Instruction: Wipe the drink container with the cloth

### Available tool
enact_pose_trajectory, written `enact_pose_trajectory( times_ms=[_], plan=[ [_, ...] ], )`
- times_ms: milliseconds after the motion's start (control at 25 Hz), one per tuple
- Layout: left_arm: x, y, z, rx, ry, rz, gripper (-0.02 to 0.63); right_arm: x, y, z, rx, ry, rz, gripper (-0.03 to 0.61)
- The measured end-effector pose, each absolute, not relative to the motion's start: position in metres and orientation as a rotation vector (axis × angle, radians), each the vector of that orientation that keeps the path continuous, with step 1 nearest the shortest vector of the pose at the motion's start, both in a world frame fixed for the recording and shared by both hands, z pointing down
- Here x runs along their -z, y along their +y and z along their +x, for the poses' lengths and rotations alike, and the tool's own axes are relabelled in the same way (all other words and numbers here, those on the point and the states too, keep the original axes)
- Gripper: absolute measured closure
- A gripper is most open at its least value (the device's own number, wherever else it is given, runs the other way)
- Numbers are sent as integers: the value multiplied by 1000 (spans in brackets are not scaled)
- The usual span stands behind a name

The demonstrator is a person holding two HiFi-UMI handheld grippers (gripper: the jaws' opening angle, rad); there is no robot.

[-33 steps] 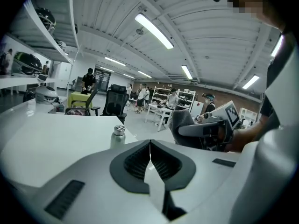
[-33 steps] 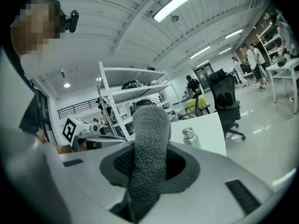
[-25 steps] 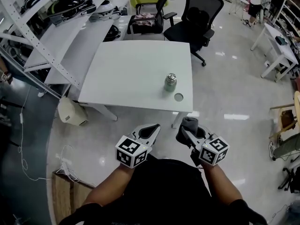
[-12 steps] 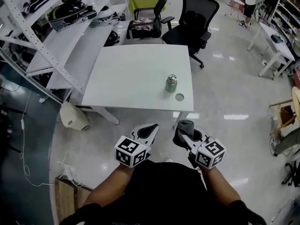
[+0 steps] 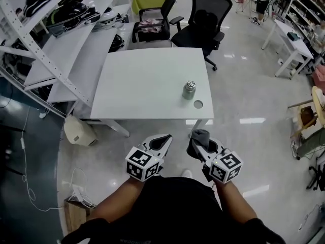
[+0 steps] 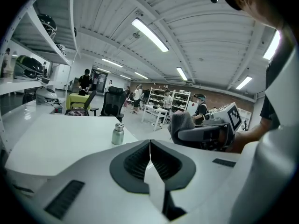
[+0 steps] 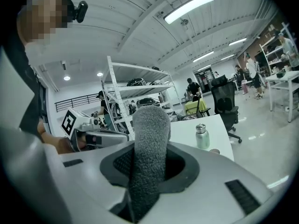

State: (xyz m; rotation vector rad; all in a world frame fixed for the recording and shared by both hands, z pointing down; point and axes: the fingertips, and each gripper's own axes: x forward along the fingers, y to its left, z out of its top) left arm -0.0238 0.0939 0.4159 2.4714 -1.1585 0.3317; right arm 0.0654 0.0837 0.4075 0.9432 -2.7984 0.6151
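Note:
The drink container [image 5: 189,90], a small green-grey bottle with a silver cap, stands upright near the right front corner of the white table [image 5: 142,85]; it also shows in the left gripper view [image 6: 117,134] and the right gripper view [image 7: 202,136]. Its round lid [image 5: 198,104] lies on the table beside it. My right gripper [image 5: 199,142] is shut on a dark grey cloth [image 7: 148,157], held short of the table's front edge. My left gripper [image 5: 163,140] is shut with nothing between its pads and hangs level with the right one.
Two black office chairs [image 5: 207,15] stand behind the table. White shelving [image 5: 61,39] with helmets runs along the left. A beige box [image 5: 77,131] sits on the floor under the table's left side. More white tables [image 5: 292,44] and people are at the far right.
The view has shifted forward slightly, so the table and bottle sit a little lower and to the right. Both grippers keep their pose and their hold.

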Motion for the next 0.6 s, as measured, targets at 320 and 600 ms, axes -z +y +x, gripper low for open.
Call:
enact_pose_trajectory(
  times_ms=[320, 600],
  plan=[
    [-417, 95, -43, -343, -1125, 2491, 597, -410, 86, 53, -614, -2770, 1003, 468],
    [-416, 96, -44, -329, -1129, 2501, 597, -410, 86, 53, -592, -2763, 1019, 468]
  ],
)
